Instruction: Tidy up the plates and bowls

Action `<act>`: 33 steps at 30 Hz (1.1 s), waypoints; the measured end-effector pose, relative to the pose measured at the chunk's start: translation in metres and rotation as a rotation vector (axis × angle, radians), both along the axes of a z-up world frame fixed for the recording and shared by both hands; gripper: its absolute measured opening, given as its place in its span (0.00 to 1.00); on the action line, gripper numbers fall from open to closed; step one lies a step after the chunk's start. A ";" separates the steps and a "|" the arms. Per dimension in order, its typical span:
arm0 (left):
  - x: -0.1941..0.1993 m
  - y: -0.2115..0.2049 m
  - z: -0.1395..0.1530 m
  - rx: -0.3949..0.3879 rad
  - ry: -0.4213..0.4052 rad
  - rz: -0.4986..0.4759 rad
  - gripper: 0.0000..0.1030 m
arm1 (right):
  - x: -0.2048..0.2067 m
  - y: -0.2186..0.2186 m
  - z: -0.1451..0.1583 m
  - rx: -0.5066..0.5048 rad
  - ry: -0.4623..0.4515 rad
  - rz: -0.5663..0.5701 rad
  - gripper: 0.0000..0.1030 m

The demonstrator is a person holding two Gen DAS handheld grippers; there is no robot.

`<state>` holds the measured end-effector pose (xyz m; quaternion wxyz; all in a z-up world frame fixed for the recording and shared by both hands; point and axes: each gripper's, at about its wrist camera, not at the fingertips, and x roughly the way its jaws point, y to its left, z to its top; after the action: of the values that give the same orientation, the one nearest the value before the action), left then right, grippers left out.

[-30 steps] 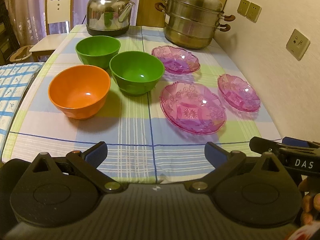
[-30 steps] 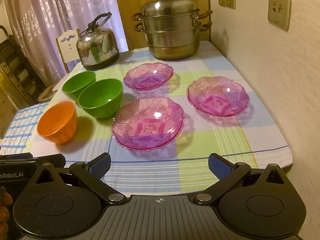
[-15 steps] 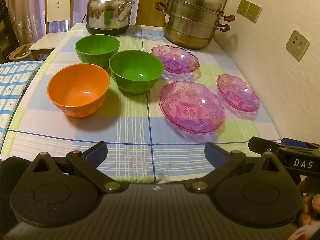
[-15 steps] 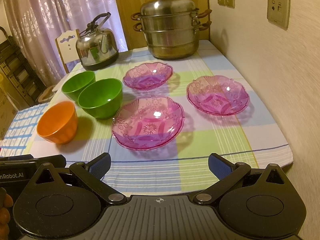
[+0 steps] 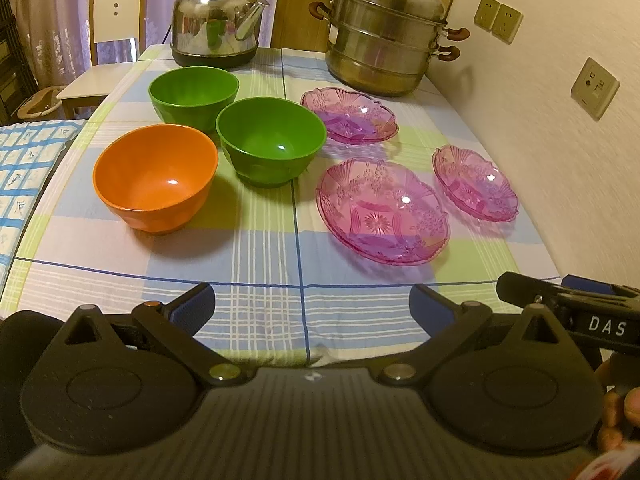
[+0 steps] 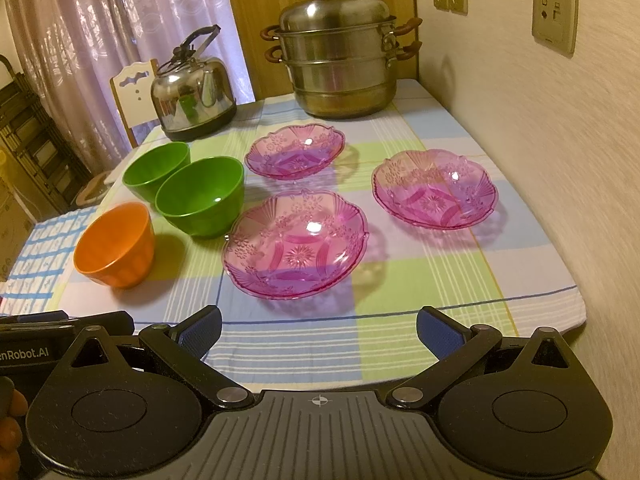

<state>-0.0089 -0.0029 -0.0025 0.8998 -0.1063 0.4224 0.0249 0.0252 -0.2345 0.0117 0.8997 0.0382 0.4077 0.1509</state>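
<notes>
Three pink glass plates lie on the checked tablecloth: a near one (image 5: 382, 210) (image 6: 296, 242), a far one (image 5: 350, 115) (image 6: 295, 150) and one by the wall (image 5: 474, 182) (image 6: 434, 188). Left of them stand an orange bowl (image 5: 154, 178) (image 6: 114, 244) and two green bowls, the nearer (image 5: 270, 140) (image 6: 200, 196) and the farther (image 5: 193, 90) (image 6: 156, 168). My left gripper (image 5: 312, 308) is open over the table's near edge, holding nothing. My right gripper (image 6: 319, 326) is open too, in front of the near plate, apart from it.
A steel kettle (image 5: 218, 16) (image 6: 192, 88) and a stacked steamer pot (image 5: 386, 28) (image 6: 338, 50) stand at the table's far end. A wall (image 6: 540, 120) with sockets runs along the right side. A white chair (image 5: 108, 36) stands at the far left. A hand (image 5: 618, 412) holds the right gripper.
Both grippers have crept slightly forward toward the dishes. Nothing on the table has moved, and both stay open.
</notes>
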 end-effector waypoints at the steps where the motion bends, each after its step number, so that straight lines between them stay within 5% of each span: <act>1: 0.000 0.000 0.000 -0.001 0.000 0.000 1.00 | 0.000 0.000 0.000 0.000 0.000 -0.001 1.00; 33: 0.008 0.001 -0.008 -0.033 0.013 0.009 1.00 | 0.007 -0.007 -0.007 0.012 0.017 -0.029 1.00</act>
<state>-0.0011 -0.0015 -0.0106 0.8951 -0.1230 0.4279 0.0227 0.0318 -0.2415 0.0045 0.8981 0.0509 0.4138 0.1399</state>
